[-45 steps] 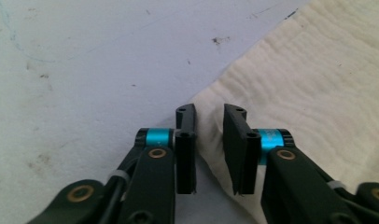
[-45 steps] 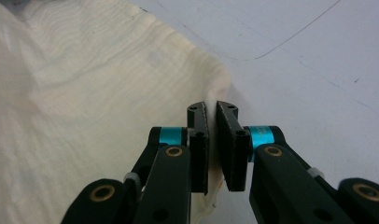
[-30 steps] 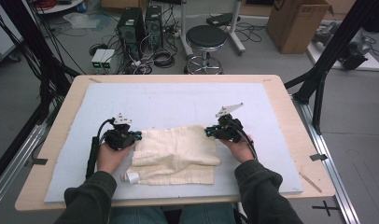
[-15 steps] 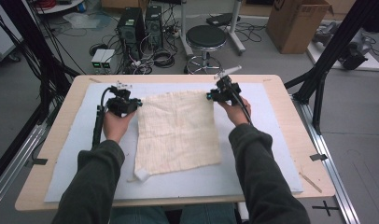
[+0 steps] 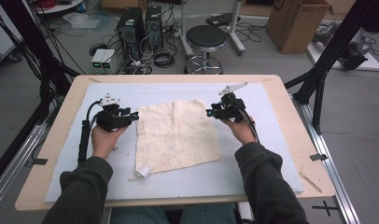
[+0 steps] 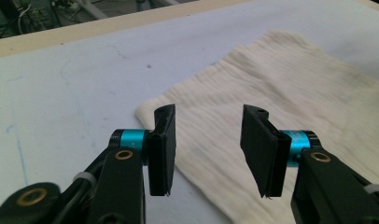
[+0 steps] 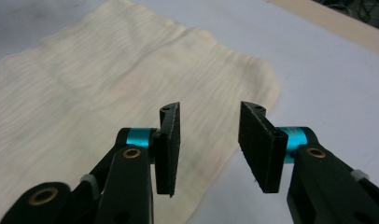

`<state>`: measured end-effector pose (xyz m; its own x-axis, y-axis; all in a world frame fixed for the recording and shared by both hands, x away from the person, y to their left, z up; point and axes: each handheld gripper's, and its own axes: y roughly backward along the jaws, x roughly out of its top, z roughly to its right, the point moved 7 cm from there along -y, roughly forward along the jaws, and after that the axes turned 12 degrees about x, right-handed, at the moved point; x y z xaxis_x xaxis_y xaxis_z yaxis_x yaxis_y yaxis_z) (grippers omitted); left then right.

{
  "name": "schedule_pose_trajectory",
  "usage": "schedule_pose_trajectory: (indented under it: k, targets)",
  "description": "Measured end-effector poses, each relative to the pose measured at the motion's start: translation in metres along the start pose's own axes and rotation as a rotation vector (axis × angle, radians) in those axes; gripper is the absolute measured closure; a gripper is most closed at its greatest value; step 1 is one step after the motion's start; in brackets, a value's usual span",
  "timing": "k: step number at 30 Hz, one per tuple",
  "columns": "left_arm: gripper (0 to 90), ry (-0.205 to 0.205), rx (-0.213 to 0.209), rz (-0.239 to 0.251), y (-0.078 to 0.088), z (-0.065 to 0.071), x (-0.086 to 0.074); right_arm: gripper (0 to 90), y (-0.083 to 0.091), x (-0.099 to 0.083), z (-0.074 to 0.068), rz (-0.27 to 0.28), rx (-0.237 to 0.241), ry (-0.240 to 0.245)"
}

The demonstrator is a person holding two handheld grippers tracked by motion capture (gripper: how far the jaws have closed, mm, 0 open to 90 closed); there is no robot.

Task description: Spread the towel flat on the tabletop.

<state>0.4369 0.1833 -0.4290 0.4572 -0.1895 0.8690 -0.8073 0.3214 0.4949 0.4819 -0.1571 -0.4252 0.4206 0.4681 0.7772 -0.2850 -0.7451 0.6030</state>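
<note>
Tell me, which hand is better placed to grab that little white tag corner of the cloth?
Probably the left gripper: the cloth's white tag lies at its near left corner, on that hand's side. Its jaws stand open.

Your work surface: wooden table, light rim bare on all sides. Pale blue-grey mat covers most of top. Cream cloth lies spread flat on mat, near centre, white tag at its near-left corner.
</note>
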Motion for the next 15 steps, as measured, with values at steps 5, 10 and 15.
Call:
schedule_pose_trajectory:
  k: [5, 10, 15]
  targets:
    - [51.9, -0.052, -0.047, 0.01, 0.026, 0.018, -0.017, 53.5, 0.015, -0.023, -0.03, 0.001, 0.082, 0.002]
    - [49.6, -0.075, -0.1, 0.022, 0.048, 0.033, -0.032, 53.1, 0.031, -0.039, -0.056, 0.055, 0.09, 0.049]
    - [46.4, -0.107, -0.142, 0.012, 0.063, 0.048, -0.046, 51.2, 0.036, -0.061, -0.073, 0.057, 0.108, 0.068]
